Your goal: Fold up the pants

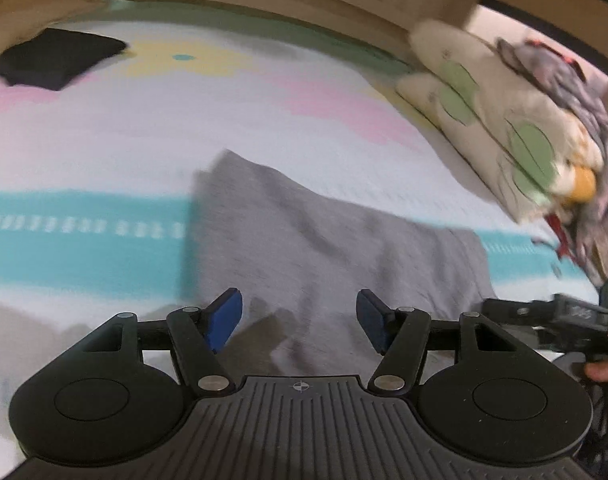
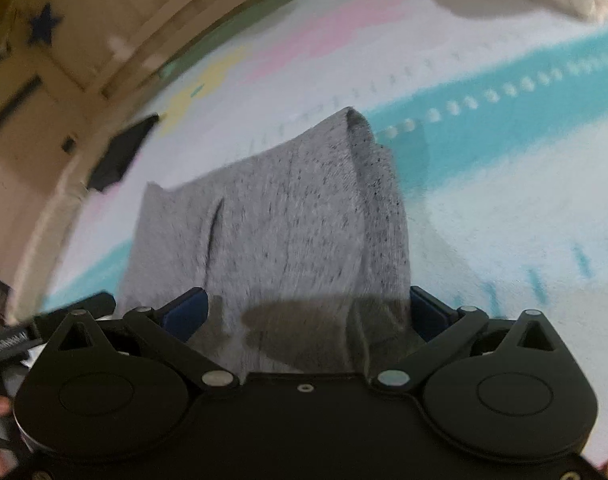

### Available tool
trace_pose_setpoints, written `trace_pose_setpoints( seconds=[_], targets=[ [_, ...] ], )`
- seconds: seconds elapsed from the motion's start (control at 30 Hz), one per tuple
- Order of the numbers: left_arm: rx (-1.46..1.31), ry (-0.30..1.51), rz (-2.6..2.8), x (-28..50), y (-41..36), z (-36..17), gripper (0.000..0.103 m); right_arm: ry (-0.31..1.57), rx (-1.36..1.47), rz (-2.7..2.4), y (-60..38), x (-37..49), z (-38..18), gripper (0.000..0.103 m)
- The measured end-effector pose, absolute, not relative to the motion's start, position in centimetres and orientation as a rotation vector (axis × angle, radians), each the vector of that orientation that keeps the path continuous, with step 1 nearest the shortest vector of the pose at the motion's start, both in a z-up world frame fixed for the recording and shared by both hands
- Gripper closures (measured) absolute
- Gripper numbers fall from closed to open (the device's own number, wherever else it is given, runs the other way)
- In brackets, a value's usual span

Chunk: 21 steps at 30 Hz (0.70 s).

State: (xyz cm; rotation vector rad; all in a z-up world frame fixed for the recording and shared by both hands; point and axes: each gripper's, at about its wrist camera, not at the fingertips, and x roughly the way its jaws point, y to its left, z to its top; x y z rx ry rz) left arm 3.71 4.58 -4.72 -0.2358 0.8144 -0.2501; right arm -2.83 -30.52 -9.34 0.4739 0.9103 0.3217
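Grey pants [image 1: 323, 240] lying on the bed [image 1: 104, 140], on the striped cover, already doubled into a compact slab. Long axis running from near right to far left in the left wrist view, with the far corner crossing the teal stripe.

Left claw [image 1: 300, 322]: fingers spread wide, nothing between the pads, hovering just above the near edge of the cloth. Pants directly ahead of this claw and slightly to its right.

Right claw [image 2: 305, 312]: fingers spread wide on either side of the near end of the pants [image 2: 272, 232], cloth passing between them. Not clamped, as far as motion blur allows judging; contact between pads and fabric cannot be confirmed. One folded edge standing up as a ridge along the right side of the slab in this view.

Nearer claw: right, already straddling the fabric. Left claw close beside it, at the same near end.

Likely next requirement: closing on the near end and carrying it along the long axis toward the far end.

Also present: dark folded garment [image 1: 56, 58] far left, pillow [image 1: 495, 120] at right, well apart from the pants.
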Motion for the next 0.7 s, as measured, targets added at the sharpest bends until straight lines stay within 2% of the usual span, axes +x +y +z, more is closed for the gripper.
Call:
trace_pose_setpoints(
  seconds=[0.2, 0.43, 0.53, 0.7],
  targets=[
    [-0.289, 0.851, -0.222, 4.7, 7.4, -6.3, 0.042, 0.947, 0.708, 0.418, -33.5, 0.1, -10.6, 0.0],
    [-0.334, 0.937, -0.282, 6.3, 7.4, -8.8, 0.041, 0.99, 0.633, 0.548, -32.1, 2.2, -10.8, 0.0],
    [-0.29, 0.92, -0.295, 6.6, 6.8, -9.1, 0.039, 0.997, 0.611, 0.595, -30.9, 3.0, -10.9, 0.0],
    [-0.272, 0.923, -0.326, 8.4, 6.1, -9.4, 0.032, 0.984, 0.605, 0.632, -30.4, 3.3, -10.9, 0.0]
  ],
)
